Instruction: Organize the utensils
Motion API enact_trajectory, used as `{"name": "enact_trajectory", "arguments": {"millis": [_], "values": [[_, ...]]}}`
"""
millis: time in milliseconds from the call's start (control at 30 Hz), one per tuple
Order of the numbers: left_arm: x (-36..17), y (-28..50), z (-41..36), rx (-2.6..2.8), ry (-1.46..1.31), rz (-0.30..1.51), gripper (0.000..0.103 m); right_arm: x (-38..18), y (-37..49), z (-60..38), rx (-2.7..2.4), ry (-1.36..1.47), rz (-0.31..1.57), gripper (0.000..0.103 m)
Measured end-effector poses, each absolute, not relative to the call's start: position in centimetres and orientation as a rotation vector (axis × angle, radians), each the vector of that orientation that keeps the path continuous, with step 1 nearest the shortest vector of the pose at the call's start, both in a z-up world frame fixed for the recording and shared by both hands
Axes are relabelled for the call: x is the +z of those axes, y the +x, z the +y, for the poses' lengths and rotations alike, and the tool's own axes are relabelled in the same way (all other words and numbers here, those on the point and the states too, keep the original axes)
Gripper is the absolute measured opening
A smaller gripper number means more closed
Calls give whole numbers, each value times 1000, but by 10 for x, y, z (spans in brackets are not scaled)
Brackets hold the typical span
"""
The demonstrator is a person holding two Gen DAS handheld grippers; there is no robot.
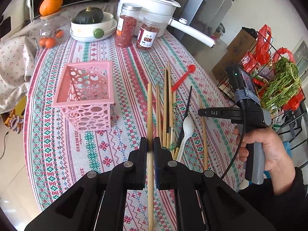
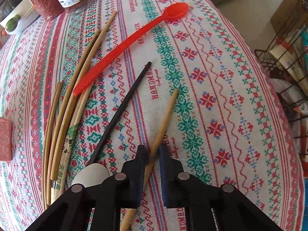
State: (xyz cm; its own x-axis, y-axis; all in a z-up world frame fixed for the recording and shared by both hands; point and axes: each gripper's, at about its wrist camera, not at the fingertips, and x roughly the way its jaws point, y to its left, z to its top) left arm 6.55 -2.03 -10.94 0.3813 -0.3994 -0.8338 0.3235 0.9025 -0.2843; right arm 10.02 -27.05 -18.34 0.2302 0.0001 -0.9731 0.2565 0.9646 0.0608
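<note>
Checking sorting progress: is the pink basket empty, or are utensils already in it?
Empty, as far as visible. The pink basket stands upright on the tablecloth, and only its perforated walls and floor show inside.

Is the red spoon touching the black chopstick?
Apart. The right wrist view shows patterned cloth between the red spoon and the black chopstick.

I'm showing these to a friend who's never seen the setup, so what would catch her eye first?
Probably the pink basket, standing upright on the patterned tablecloth, left of the scattered utensils. Next, the long red spoon lying diagonally beside a loose pile of bamboo chopsticks. Each gripper has one too: the left gripper has its jaws shut on a pale chopstick, and the right gripper straddles another chopstick.
</note>
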Motion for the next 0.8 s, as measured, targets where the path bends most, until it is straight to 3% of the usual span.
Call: {"name": "enact_trajectory", "arguments": {"millis": [233, 800], "values": [[-80, 56, -12, -458, -105, 967, 6, -175, 105, -275, -111, 344, 1266, 6], [38, 25, 45, -307, -155, 423, 6, 9, 49, -209, 184, 273, 627, 6]]}}
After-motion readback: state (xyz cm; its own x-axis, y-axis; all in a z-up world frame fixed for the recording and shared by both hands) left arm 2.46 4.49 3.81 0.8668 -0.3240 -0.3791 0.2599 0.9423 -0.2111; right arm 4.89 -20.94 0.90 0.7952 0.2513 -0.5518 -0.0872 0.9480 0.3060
